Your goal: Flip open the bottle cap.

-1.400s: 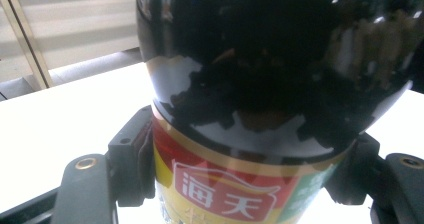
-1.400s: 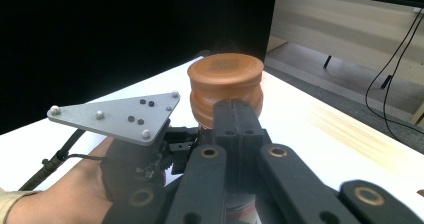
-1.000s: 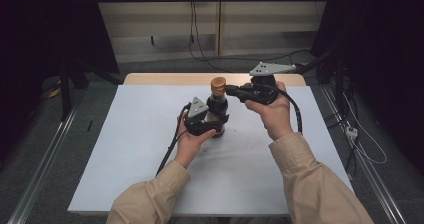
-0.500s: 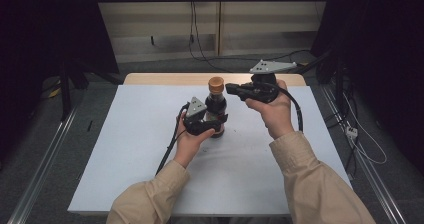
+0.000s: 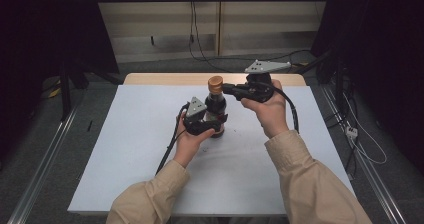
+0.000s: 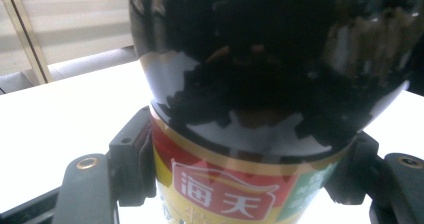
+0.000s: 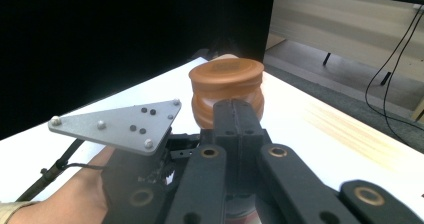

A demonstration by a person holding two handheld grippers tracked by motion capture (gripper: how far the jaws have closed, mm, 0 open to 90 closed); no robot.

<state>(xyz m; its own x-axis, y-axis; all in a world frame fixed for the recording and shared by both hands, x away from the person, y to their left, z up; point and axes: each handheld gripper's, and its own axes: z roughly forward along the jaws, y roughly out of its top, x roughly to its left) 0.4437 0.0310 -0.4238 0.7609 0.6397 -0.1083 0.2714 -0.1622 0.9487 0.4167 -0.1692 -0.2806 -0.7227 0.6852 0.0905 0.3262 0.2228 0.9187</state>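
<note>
A dark sauce bottle [image 5: 216, 111] is standing upright near the middle of the white table [image 5: 125, 149], its long axis vertical. The left gripper [image 5: 212, 126] is clasping the bottle low on its body, a pad pressing on either side of the red and yellow label [image 6: 225, 194] in the left gripper view. The right gripper [image 5: 227, 88] is coming in level from the bottle's right, at the height of the brown cap [image 7: 227, 91]; its jaws are standing fully closed just beside the cap, and whether they are touching it cannot be told. The right hand is thus the nearer to the cap, which probably has to be taken from the side across the bottle's axis. The glass is glossy, near black, bulging above the label.
</note>
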